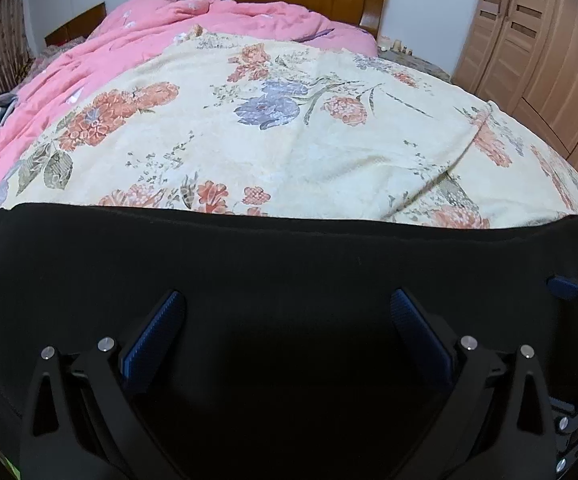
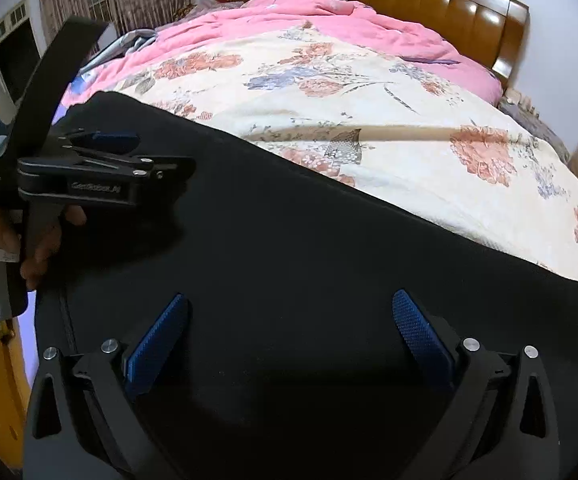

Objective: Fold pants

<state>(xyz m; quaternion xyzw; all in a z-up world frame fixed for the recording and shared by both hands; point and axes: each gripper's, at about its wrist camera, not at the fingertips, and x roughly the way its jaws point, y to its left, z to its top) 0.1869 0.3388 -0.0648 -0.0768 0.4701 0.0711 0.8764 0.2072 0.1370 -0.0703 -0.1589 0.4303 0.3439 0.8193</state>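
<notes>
Across floral terry blanket [image 1: 289, 152]: flat black pants [image 1: 249, 264] (matte, straight-edged).

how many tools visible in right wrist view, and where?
2. The right tool sits at bottom centre, open above the black pants. The left tool is at the left edge, held in a hand, also over the pants.
</notes>
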